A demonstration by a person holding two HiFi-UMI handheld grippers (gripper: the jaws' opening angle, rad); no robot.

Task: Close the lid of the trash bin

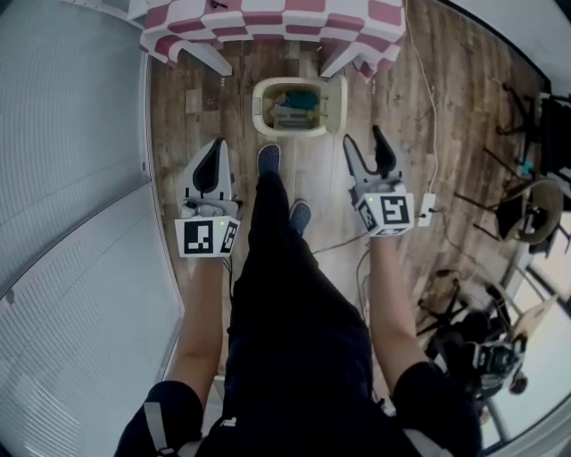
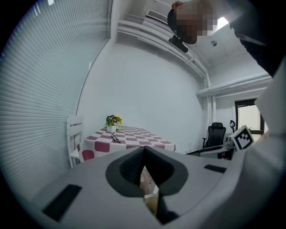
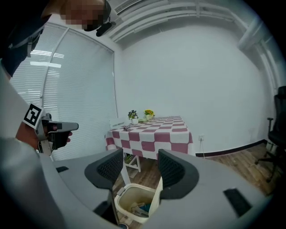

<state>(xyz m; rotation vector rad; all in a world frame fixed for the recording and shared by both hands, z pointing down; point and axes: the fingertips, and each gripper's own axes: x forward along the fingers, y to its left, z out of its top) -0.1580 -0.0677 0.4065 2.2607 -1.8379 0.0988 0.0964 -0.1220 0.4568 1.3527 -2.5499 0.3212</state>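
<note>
Dark trousers [image 1: 299, 312] fill the middle of the head view, with one blue shoe [image 1: 268, 158] set just short of the trash bin [image 1: 259, 107] and the other shoe [image 1: 300, 214] further back from it. The bin stands on the wood floor [image 1: 187, 116] ahead of the person, with rubbish inside. Its lid [image 1: 337, 105] is raised upright along the bin's right side in the head view.

The left gripper [image 1: 216, 145] hangs to the left of the front shoe, short of the bin. Its jaws are closed together with nothing between them. The right gripper [image 1: 364, 139] hangs on the other side, about as far from the bin. Its jaws stand wide apart and hold nothing, and the bin shows between them well beyond.

Just behind the bin are the white legs [image 1: 210, 58] of a table under a red-and-white checked cloth [image 1: 268, 18], with flower pots [image 3: 132, 117] on top. Window blinds [image 1: 71, 134] run well to the bin's left. To its right a cable [image 1: 432, 107] trails to a white plug block [image 1: 426, 210], with a black office chair [image 2: 216, 133] further off.
</note>
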